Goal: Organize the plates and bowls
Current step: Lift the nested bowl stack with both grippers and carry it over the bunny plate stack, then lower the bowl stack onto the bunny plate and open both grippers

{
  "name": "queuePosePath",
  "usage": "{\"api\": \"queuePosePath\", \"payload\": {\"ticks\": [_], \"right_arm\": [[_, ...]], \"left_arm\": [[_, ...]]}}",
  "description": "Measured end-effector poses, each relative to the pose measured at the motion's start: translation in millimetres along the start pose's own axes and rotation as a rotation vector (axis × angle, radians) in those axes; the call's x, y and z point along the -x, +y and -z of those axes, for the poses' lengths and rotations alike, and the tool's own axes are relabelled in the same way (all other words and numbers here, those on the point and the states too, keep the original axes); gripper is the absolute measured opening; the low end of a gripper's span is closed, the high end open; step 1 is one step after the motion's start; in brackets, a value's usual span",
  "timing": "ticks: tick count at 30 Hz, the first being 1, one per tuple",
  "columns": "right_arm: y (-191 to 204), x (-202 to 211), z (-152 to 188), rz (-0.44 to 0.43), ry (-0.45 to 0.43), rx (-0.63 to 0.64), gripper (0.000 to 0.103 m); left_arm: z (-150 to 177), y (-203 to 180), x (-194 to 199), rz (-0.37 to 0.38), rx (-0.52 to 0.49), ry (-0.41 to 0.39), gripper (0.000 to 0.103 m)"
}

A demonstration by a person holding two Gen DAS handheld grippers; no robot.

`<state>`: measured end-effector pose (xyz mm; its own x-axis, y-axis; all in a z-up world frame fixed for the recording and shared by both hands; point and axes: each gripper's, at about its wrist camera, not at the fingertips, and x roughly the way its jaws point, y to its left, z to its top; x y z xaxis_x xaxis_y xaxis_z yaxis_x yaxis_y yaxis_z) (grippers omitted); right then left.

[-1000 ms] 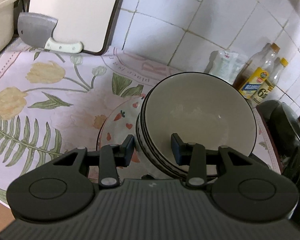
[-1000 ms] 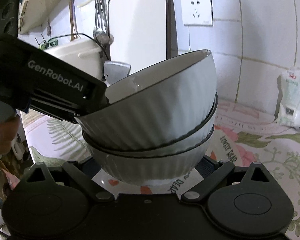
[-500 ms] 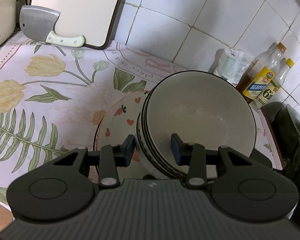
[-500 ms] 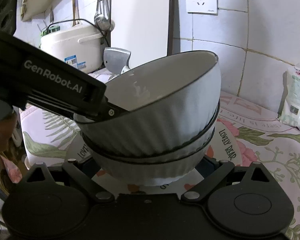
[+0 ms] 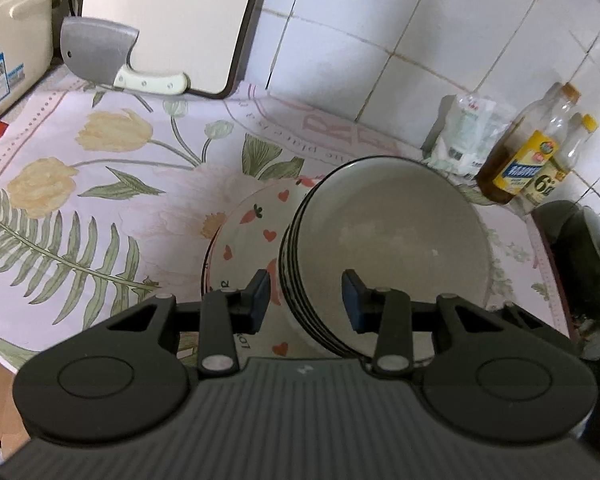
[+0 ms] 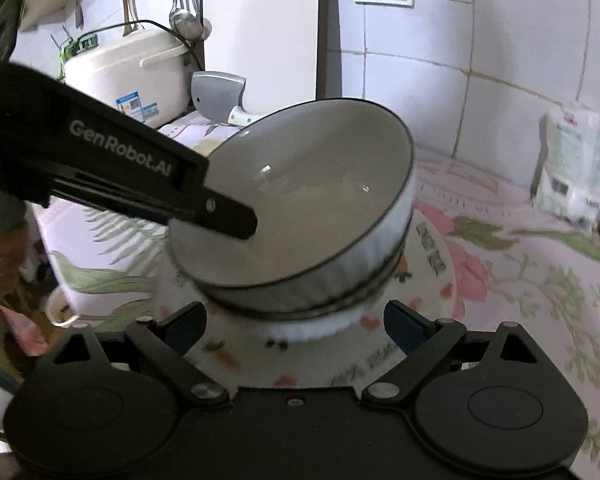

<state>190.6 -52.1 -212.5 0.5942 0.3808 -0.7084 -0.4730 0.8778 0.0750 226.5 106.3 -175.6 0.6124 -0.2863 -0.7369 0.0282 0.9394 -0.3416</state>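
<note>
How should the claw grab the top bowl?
By its thin rim, one finger inside the wall and one outside. The top bowl sits nested in the bowls below, so only the rim is free; its mouth tips toward the left claw, so come from that side.

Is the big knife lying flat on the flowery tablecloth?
No, the cleaver stands up on its edge, leaning against the white cutting board at the back of the tablecloth.
</note>
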Motion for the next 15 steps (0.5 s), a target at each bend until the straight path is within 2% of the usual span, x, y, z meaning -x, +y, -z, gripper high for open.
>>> {"api": "queuePosePath", "payload": {"ticks": [8,15], "right_arm": [[-22.3,63.4,-3.2,0.04,-0.053,-0.158,0.097],[-19.9,121.3,-8.2,0.122,-0.077,-0.186,0.097]], "left_arm": [[-1.5,-17.9,50.2,0.007,-0.068,-0.062,0.047],[-0.1,-33.7,105.4,0.029,-0.124,-0.121,0.059]]}}
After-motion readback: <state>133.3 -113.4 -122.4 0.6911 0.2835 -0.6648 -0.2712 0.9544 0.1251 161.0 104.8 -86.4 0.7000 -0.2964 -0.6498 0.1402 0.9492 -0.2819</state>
